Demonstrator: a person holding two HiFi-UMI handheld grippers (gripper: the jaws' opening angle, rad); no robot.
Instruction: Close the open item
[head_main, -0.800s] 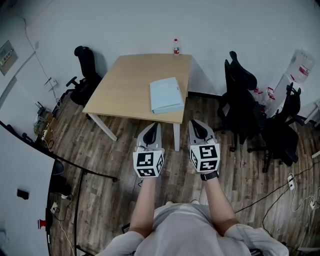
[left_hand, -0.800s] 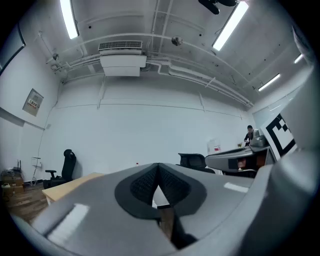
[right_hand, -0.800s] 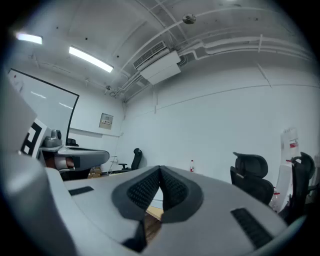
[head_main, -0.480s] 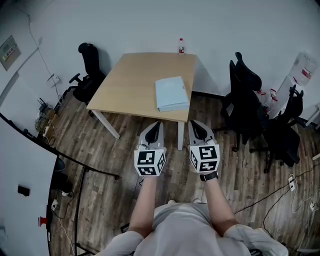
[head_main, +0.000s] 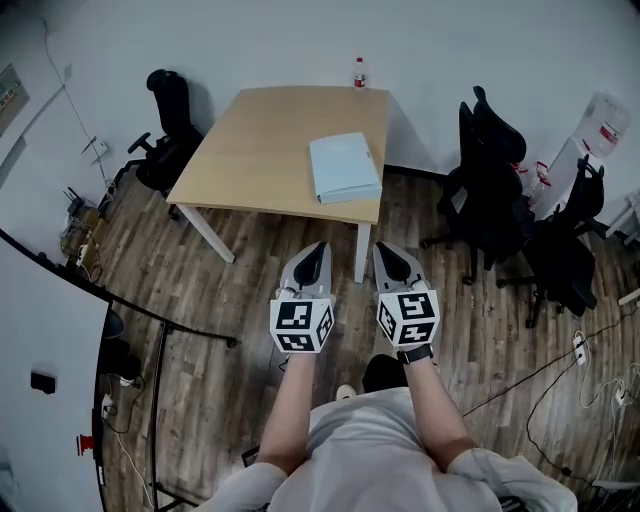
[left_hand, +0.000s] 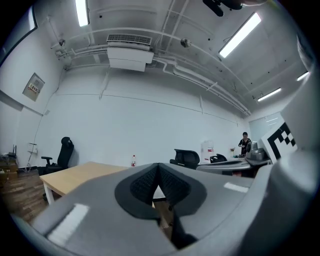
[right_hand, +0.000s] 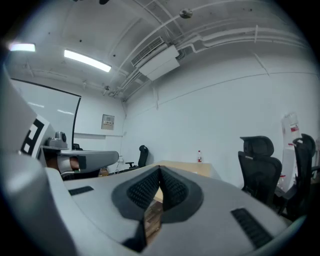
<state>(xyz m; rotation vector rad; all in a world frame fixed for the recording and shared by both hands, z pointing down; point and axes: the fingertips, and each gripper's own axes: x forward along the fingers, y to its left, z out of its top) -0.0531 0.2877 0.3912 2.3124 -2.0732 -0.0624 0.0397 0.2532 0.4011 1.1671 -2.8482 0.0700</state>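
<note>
While my left gripper and right gripper hang with jaws pressed together on nothing, the pale blue folder lies well ahead of them on the surface. I judge it light, flat and fairly stiff; I'd lift a free cover edge. The bottle beyond is too small to show its contents.

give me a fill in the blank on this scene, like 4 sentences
1. The light blue item lies on the table, near the front corner on the person's ___ side.
2. The left claw and the right claw both have their jaws ___.
3. The bottle stands at the table's ___ edge, by the wall.
4. The chairs are ___ in colour.

Missing words: right; shut; far; black
</note>
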